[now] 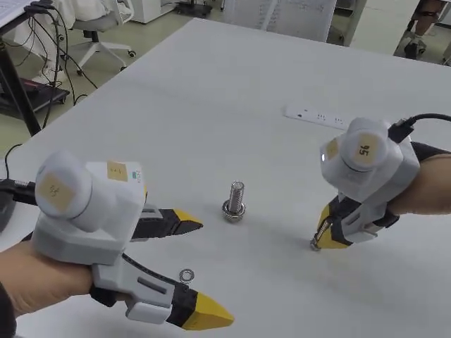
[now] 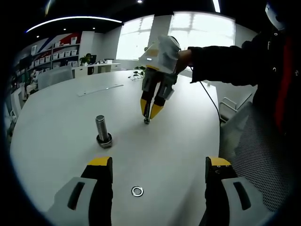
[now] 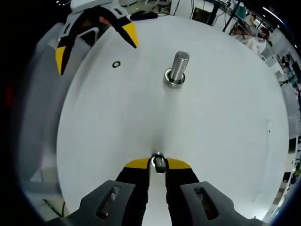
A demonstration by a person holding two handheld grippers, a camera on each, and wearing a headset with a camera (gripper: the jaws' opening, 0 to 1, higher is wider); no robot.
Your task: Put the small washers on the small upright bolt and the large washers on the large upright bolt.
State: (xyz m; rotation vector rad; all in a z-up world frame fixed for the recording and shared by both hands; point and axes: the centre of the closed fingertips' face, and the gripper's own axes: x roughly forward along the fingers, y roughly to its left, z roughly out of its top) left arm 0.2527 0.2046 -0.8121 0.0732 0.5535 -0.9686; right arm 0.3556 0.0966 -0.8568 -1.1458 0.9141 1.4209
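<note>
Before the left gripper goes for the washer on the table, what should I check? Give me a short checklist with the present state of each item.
1. Left gripper jaws open: ok.
2. Washer lies flat, between the left jaws: ok.
3. Right gripper shut on the small bolt: ok.
4. Small bolt held straight upright: cannot tell.
5. Large bolt upright, apart from both grippers: ok.
6. Washer size, small or large: cannot tell.
</note>
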